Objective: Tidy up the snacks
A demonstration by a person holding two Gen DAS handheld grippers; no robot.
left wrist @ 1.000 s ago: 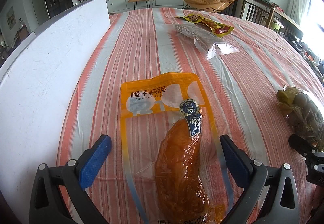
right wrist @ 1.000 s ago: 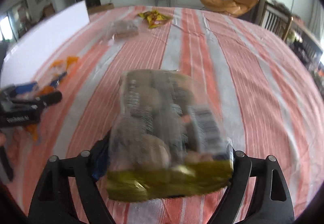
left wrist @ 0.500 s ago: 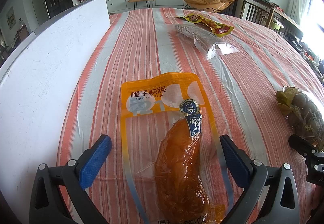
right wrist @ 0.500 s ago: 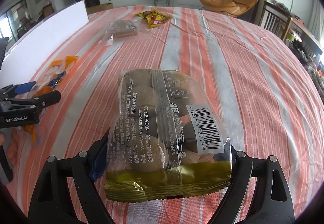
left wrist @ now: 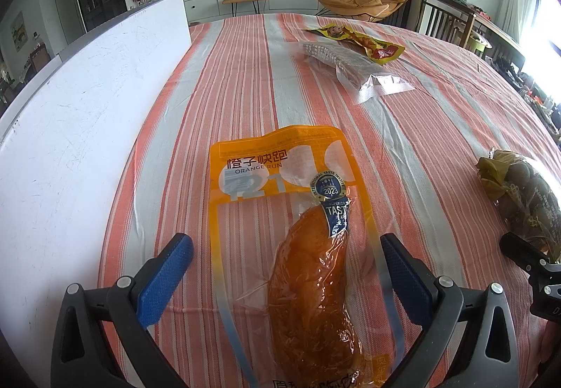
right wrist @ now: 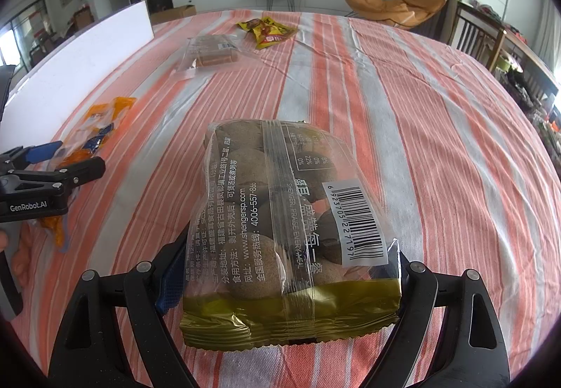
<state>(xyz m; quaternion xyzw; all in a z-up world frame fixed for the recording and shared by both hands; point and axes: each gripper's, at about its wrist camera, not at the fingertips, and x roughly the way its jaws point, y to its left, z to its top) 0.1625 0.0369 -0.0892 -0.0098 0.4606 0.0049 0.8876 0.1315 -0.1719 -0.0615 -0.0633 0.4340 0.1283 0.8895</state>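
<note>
My left gripper [left wrist: 287, 277] is open, its blue-padded fingers on either side of an orange sweet-potato pack [left wrist: 298, 240] lying flat on the striped tablecloth [left wrist: 238, 79]. My right gripper [right wrist: 284, 269] is shut on a clear bag of brown round snacks [right wrist: 284, 212] with a gold bottom seam. That bag also shows at the right edge of the left wrist view [left wrist: 522, 191]. The left gripper [right wrist: 49, 174] and the orange pack [right wrist: 94, 132] show at the left of the right wrist view.
A white board [left wrist: 80, 100] stands along the table's left side. A clear pack of brown bars [left wrist: 347, 62] and a yellow snack packet [left wrist: 361, 42] lie at the far end; both also show in the right wrist view, the bars [right wrist: 210, 53] and the packet [right wrist: 268, 32]. Chairs stand at the right.
The bag in my right gripper was blurred by motion a second ago and is now sharp and still. The left gripper and orange pack have not moved.
</note>
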